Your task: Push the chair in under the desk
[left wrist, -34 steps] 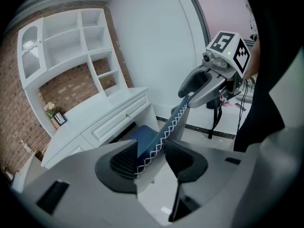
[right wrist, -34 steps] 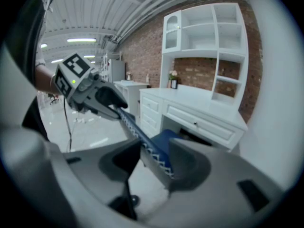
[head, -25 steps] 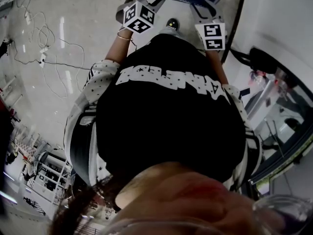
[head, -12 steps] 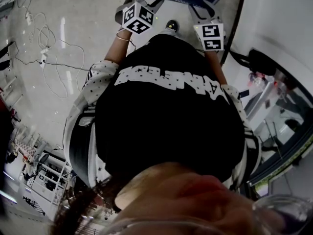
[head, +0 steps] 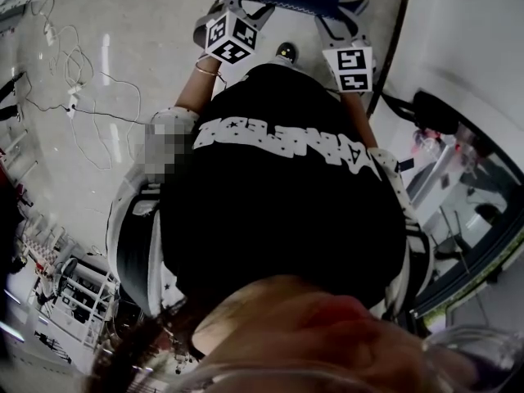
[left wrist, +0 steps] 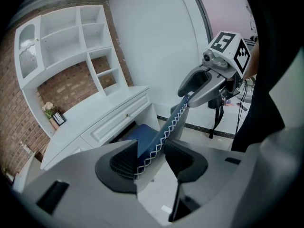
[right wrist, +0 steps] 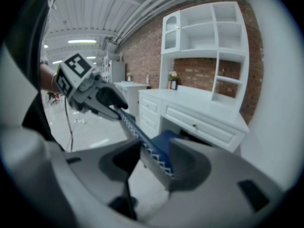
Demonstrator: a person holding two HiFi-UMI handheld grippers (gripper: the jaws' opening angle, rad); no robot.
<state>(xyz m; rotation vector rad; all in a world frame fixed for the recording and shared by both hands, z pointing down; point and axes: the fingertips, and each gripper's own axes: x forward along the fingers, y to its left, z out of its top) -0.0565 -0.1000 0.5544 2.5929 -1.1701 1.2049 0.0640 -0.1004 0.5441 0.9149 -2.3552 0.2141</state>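
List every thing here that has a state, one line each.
chair: upright, seat at the opening of the desk, backrest apart from it.
left gripper: shut on the chair's backrest top edge.
right gripper: shut on the same edge, at its other end.
desk drawer: closed.

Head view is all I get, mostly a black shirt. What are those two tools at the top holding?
Observer: A chair's blue backrest. The left gripper has its jaws shut on the white-stitched top edge.
Operator: And the other tool?
Observer: The right gripper clamps that same edge, further along.
Operator: Is there a desk?
Observer: Yes, a white desk stands just beyond, and the chair's seat is at its opening.
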